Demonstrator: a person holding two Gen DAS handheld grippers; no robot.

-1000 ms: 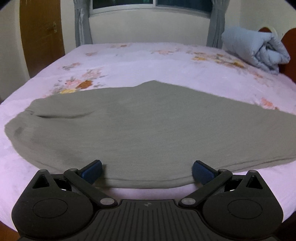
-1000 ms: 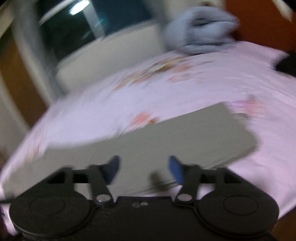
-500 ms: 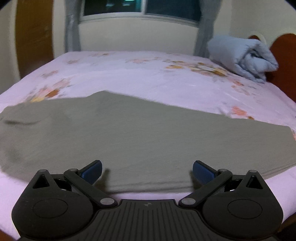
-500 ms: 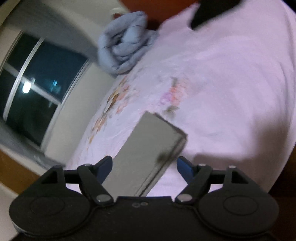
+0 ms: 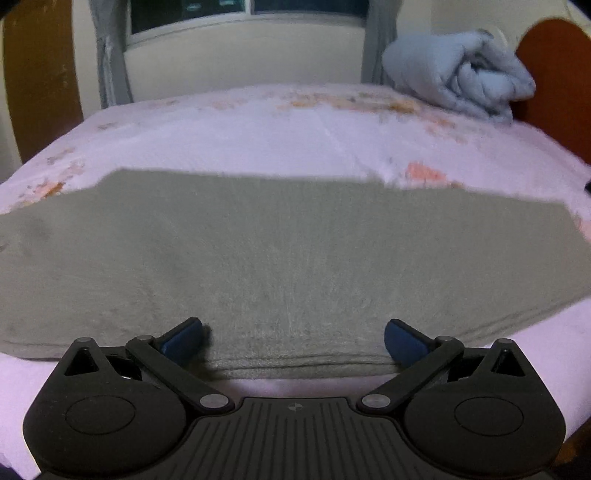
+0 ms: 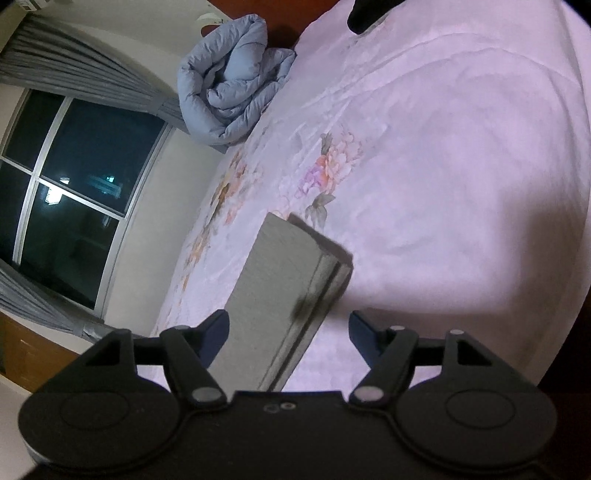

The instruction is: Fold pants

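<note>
Left claw [image 5: 293,341]: jaws spread wide, nothing between them. Blue pads [image 5: 183,338] sit just over the near edge of the pants [image 5: 288,254]; whether they touch the cloth I cannot tell. Pants: grey-green, lying flat across the bed [image 5: 295,136], stretching far to both sides of the claw, layered edge directly ahead of the jaws. Beyond the pants, flowered pink sheet; rolled blue quilt [image 5: 458,74] far ahead to the right, window [image 5: 247,11] straight ahead.

Right claw [image 6: 288,334]: jaws wide, gripping nothing. View rolled sideways. The pants' hem end [image 6: 284,291] runs up between the jaws, nearer the left pad; stacked edges show on its right side. Quilt [image 6: 229,81] far ahead, left of centre. A dark object [image 6: 369,14] at the top edge, unidentifiable.
</note>
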